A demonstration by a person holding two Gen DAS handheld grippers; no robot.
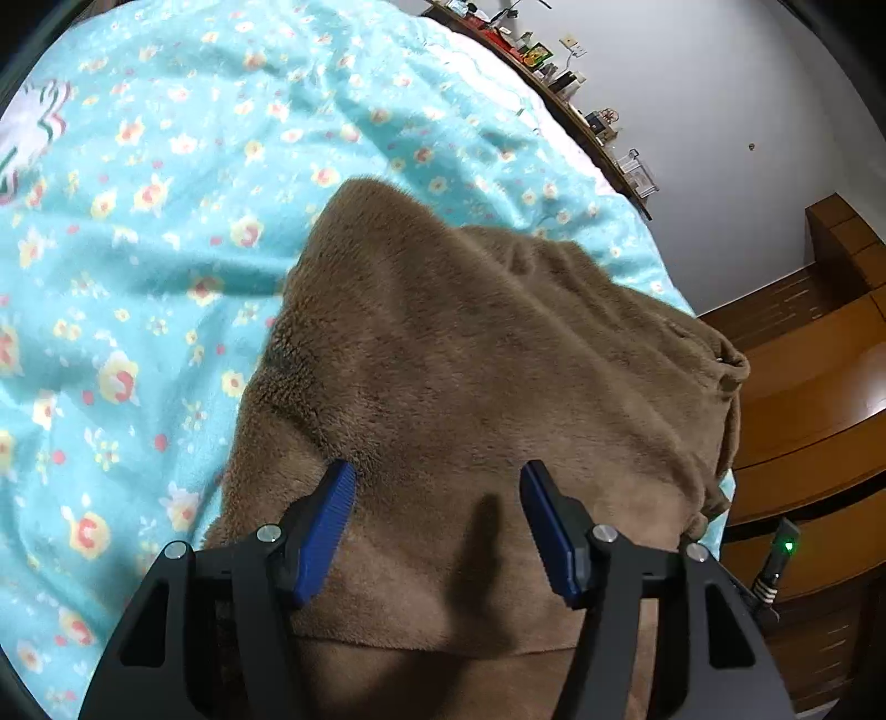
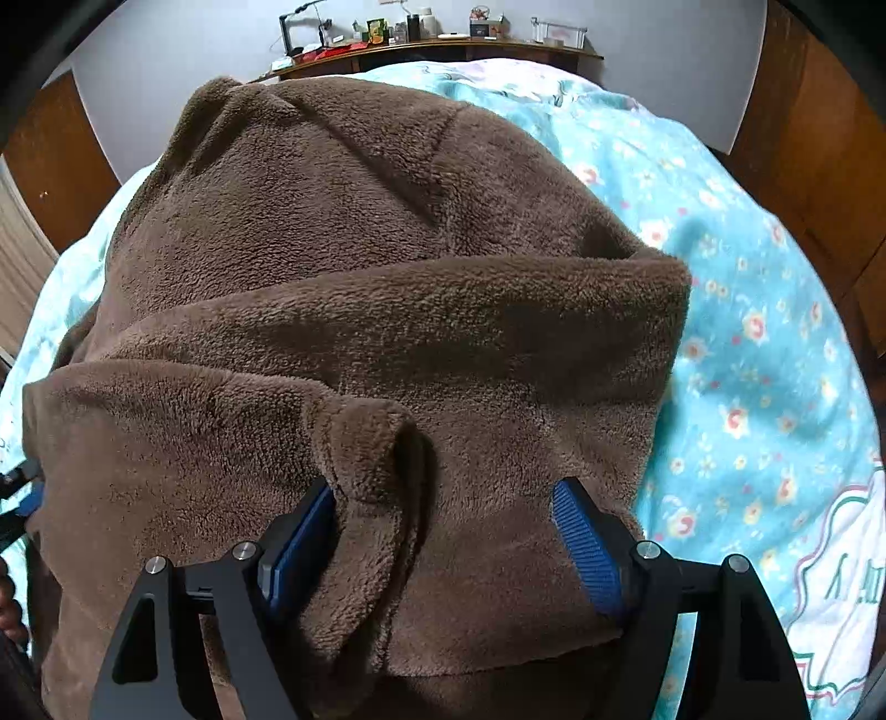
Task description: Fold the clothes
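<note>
A brown fleece garment (image 1: 470, 360) lies rumpled on a bed with a turquoise floral cover (image 1: 138, 221). My left gripper (image 1: 437, 476) hangs low over the garment's near part, jaws open. Its left fingertip (image 1: 340, 482) sits at a raised fold, and nothing is pinched between the pads. In the right wrist view the same garment (image 2: 360, 221) fills the middle in thick rolled folds. My right gripper (image 2: 446, 493) is open around a bunched ridge of fleece (image 2: 376, 459). The ridge rests against the left pad (image 2: 310, 526), while the right pad (image 2: 587, 548) stands free of it.
A wooden shelf (image 2: 443, 47) crowded with small items runs along the wall behind the bed. Wooden furniture (image 1: 803, 387) stands beside the bed's right edge. A black device with a green light (image 1: 783, 548) sits near that edge. A white printed patch (image 2: 830, 581) marks the cover.
</note>
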